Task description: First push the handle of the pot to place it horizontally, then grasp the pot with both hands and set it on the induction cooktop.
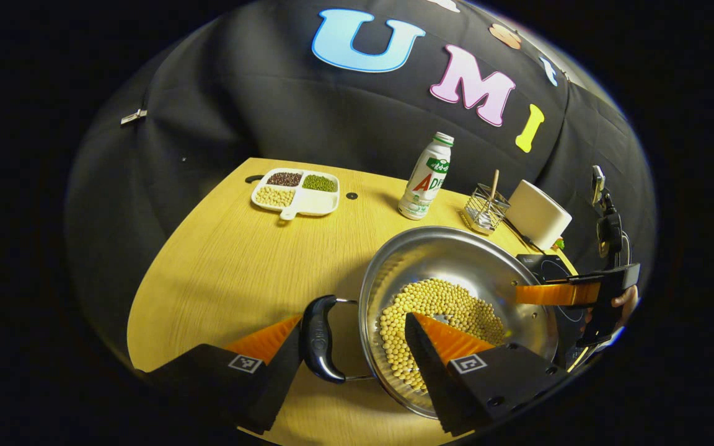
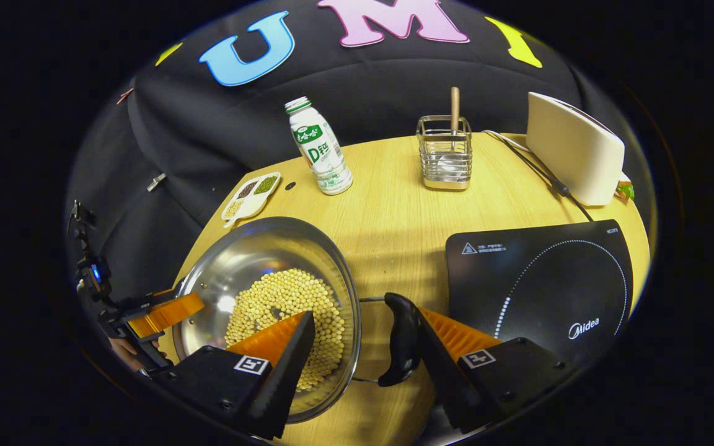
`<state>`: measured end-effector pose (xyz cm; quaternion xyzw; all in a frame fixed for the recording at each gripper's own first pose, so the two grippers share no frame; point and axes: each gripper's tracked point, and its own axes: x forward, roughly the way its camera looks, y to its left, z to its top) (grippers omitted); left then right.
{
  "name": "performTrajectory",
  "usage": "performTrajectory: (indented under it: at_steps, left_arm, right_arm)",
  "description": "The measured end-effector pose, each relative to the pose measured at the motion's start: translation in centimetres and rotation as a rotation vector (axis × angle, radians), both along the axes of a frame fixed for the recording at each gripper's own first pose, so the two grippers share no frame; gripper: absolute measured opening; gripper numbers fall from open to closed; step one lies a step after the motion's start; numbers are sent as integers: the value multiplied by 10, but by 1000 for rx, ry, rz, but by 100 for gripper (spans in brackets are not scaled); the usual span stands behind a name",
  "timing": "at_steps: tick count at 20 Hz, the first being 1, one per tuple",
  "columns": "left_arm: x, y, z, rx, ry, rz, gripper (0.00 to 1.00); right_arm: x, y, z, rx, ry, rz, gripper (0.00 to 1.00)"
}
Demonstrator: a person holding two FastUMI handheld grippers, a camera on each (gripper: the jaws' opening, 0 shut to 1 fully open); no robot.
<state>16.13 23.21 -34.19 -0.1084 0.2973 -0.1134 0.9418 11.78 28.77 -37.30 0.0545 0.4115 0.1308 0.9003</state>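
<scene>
Left gripper view is showing you straddling the pot rim with the left hand-held gripper: one finger is lying outside the black handle, the other is reaching over the beans, and the jaws are looking spread, not clenched. Right gripper view is giving the mirror case, the right hand-held gripper bracketing the other handle and rim, also released (whether any pad is touching metal, I cannot tell). You are probably taking opposite sides so the loaded pot lifts level. The pot is sitting on the table, just beside the induction cooktop, whose near edge is leaving only a narrow gap. The bottle and wire caddy are standing well apart.
</scene>
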Motion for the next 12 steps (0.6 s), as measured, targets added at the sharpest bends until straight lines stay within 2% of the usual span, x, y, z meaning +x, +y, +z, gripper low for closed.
performTrajectory:
  at_steps: [2, 5, 7, 8, 9, 11, 12]
  left_arm:
    - [-1, 2, -3, -17, 11, 2, 93]
    - [-2, 5, -12, -36, 29, 6, 90]
    - [-4, 4, -16, -54, 39, 5, 85]
    - [-3, 5, -15, -56, 37, 8, 82]
    - [-2, 7, -17, -52, 36, 12, 82]
    - [0, 14, -19, -37, 34, 33, 77]
    - [1, 17, -21, -30, 34, 45, 71]
  right_arm:
    - [0, 0, -8, -20, 13, 1, 96]
    - [-3, 3, -16, -23, 36, 2, 81]
    - [-4, -1, -18, -51, 28, -2, 79]
    - [-6, -3, -19, -59, 28, -4, 68]
    - [-7, -2, -21, -64, 34, -9, 66]
    - [-9, -2, -23, -75, 40, -15, 68]
    - [-9, -3, -22, -75, 47, -23, 68]
